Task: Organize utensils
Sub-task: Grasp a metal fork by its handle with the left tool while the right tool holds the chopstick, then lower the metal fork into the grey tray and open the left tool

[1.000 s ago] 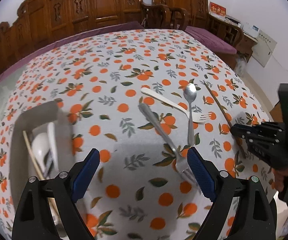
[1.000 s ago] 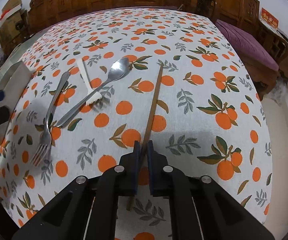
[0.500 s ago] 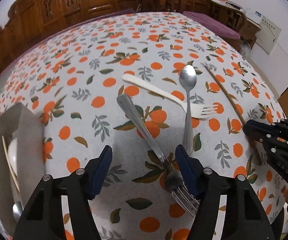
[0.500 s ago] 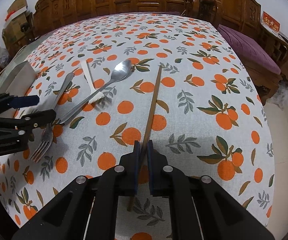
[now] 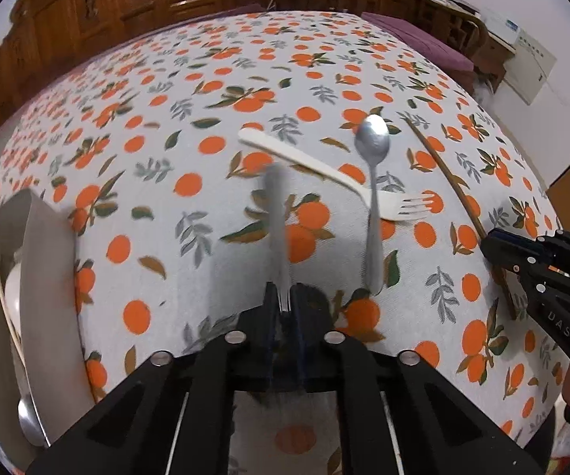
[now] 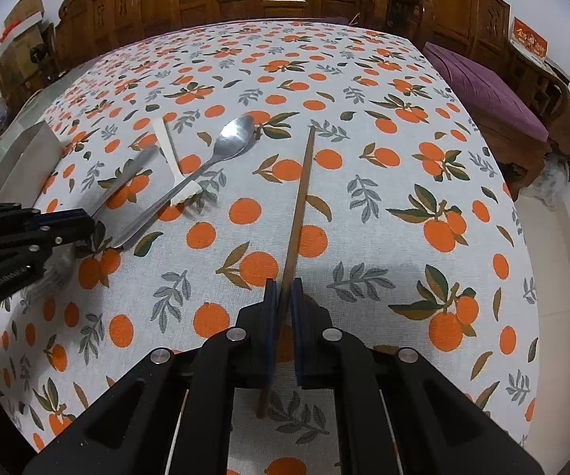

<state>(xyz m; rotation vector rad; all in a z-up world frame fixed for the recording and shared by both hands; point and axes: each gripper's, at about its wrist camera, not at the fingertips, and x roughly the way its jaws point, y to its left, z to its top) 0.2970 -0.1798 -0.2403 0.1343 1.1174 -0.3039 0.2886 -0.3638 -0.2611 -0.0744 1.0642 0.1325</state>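
Note:
My left gripper is shut on the tine end of a metal fork, whose blurred handle points away over the orange-print tablecloth. My right gripper is shut on a brown wooden chopstick that lies along the cloth. A metal spoon lies across a white plastic fork between the two grippers; both show in the right wrist view, the spoon and the plastic fork. The right gripper shows in the left wrist view, and the left gripper shows in the right wrist view.
A grey utensil tray stands at the left edge of the table and holds a chopstick, a white spoon and a metal spoon. Carved wooden chairs ring the far side. The table edge drops off at the right.
My left gripper has moved in over the metal fork and closed on its tine end; the fork has swung to point straight ahead. My right gripper stays shut on the chopstick.

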